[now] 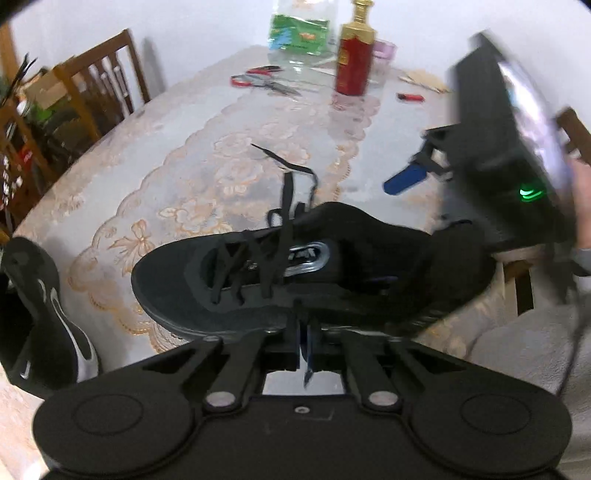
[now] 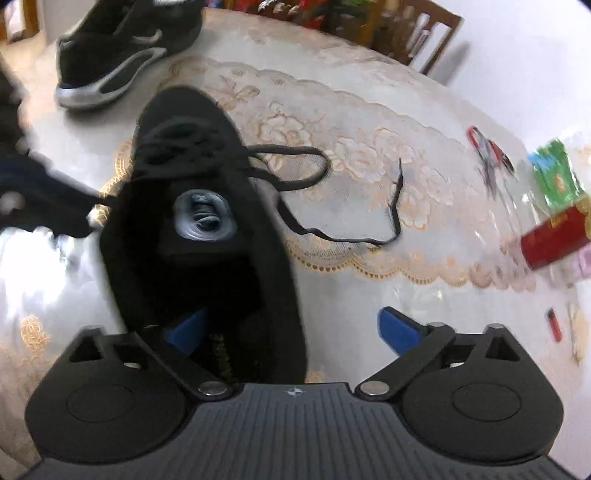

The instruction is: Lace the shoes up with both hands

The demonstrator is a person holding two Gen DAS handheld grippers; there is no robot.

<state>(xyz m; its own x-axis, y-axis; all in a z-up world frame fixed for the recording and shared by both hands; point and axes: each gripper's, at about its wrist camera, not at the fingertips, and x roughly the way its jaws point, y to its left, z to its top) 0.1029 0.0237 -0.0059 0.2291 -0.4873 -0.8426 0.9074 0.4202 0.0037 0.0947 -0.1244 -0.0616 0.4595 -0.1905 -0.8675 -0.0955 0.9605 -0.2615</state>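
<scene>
A black sneaker (image 1: pixel 332 266) lies on the lace tablecloth with its toe to the left, its black lace (image 1: pixel 288 192) threaded loosely and one loose end trailing over the cloth (image 2: pixel 395 206). My left gripper (image 1: pixel 306 339) is shut at the shoe's near side, and a thin dark strip, apparently a lace end, sticks out between its pads. It appears as a dark blur (image 2: pixel 44 199) at the left in the right wrist view. My right gripper (image 2: pixel 293 330) stands wide open over the heel (image 2: pixel 236 332), one blue pad (image 2: pixel 188 328) above the shoe's opening, the other (image 2: pixel 399 332) beside it.
A second black and white sneaker (image 1: pixel 44 314) (image 2: pixel 125 48) sits near the table edge. Farther back lie red scissors (image 1: pixel 262 79), a red bottle (image 1: pixel 354 62), a green packet (image 1: pixel 299 35) and a red lighter (image 1: pixel 410 97). Wooden chairs (image 1: pixel 99 85) stand around the table.
</scene>
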